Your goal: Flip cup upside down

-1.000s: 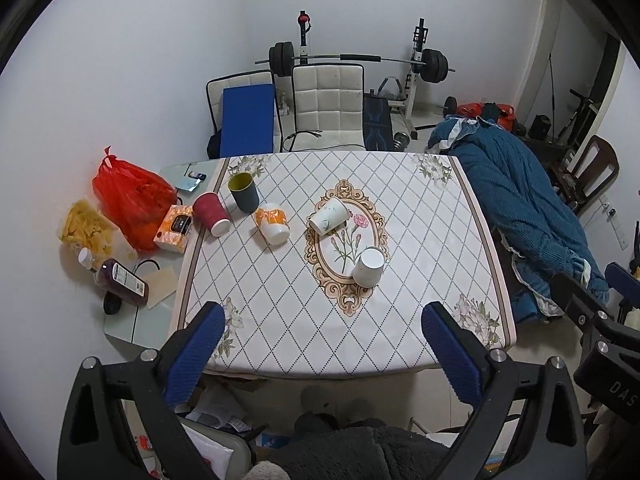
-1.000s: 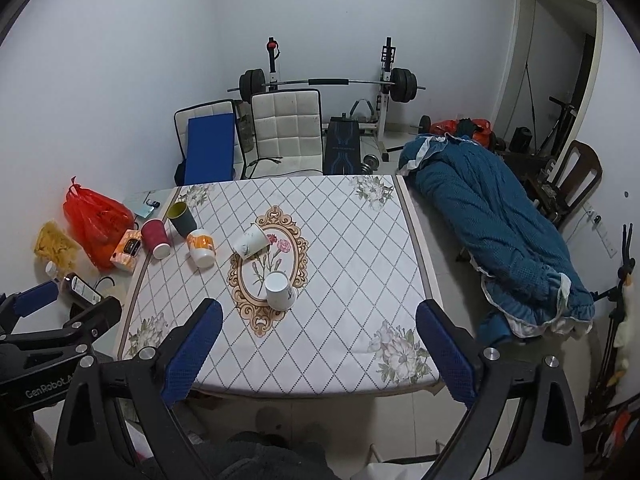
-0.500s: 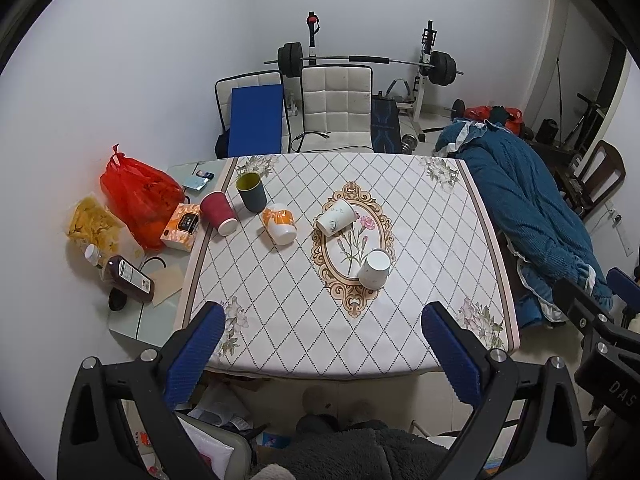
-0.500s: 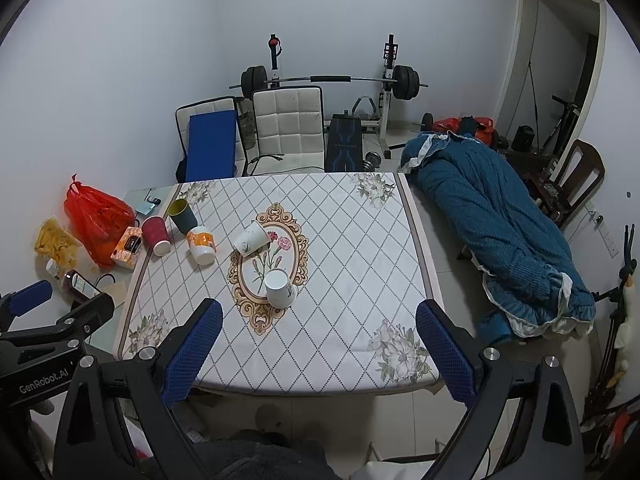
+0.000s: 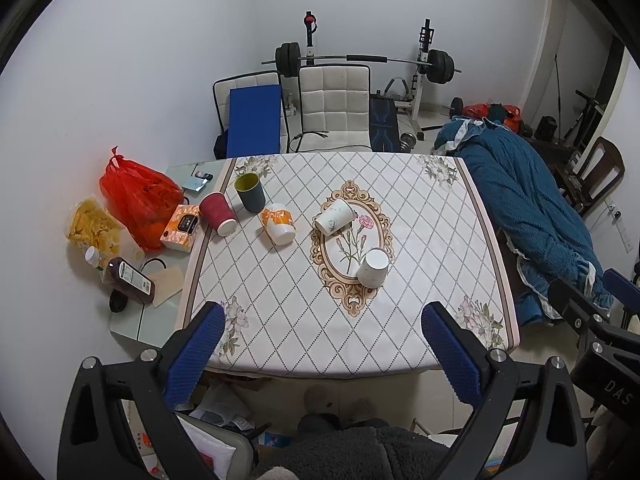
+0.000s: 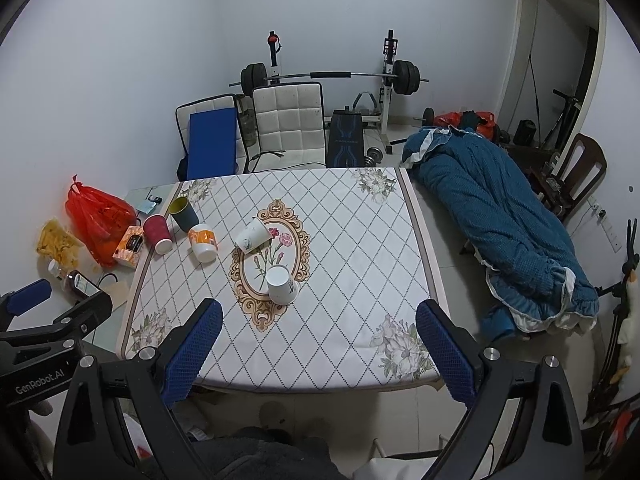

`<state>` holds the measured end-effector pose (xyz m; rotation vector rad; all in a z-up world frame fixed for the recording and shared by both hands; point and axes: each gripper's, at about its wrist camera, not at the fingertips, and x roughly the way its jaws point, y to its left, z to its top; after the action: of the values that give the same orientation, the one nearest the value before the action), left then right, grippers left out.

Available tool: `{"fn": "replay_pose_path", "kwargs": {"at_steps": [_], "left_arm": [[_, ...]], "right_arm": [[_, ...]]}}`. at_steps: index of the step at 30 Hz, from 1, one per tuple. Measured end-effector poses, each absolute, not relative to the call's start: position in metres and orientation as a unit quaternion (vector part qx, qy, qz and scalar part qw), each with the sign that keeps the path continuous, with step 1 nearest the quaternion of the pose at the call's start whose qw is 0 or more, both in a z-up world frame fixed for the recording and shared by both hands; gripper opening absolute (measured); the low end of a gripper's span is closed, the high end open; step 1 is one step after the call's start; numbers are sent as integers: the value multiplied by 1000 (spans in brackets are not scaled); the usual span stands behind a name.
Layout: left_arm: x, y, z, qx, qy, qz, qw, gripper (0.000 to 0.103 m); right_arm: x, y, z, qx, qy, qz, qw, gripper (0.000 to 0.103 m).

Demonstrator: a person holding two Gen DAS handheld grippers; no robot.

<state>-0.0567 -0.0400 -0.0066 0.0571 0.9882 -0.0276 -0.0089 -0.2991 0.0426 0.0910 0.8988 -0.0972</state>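
Note:
Several cups sit on the patterned tablecloth [image 5: 420, 248] [image 6: 360, 248]. A white cup [image 5: 374, 267] [image 6: 282, 284] stands bottom up near the front of the oval motif. A white cup [image 5: 334, 216] [image 6: 252, 234] lies on its side behind it. An orange-and-white cup [image 5: 278, 226] [image 6: 203, 242] and a red cup [image 5: 218, 214] [image 6: 157, 234] also stand bottom up, leaning in the fisheye. A dark green cup [image 5: 250, 192] [image 6: 183, 213] stands upright. My left gripper [image 5: 320, 352] and right gripper [image 6: 318, 350] are open and empty, held high in front of the table's near edge.
A red bag [image 5: 138, 196], a tissue pack [image 5: 181, 228], snacks and a bottle [image 5: 128, 276] lie on a glass side table at the left. Chairs [image 5: 334, 108] and a barbell rack stand behind. A blue quilt [image 5: 528, 216] lies at the right.
Both views have drifted slightly, with the table shifting a little lower and left in frame. The cups have not moved and both grippers stay open.

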Motion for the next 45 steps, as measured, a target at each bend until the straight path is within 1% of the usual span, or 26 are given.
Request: {"fn": "replay_pose_path", "kwargs": {"at_steps": [45], "left_arm": [[-67,-32,1,29,474,-14,880,101]], "right_arm": [[-11,-285,43,55,441,-38,895,99]]}}
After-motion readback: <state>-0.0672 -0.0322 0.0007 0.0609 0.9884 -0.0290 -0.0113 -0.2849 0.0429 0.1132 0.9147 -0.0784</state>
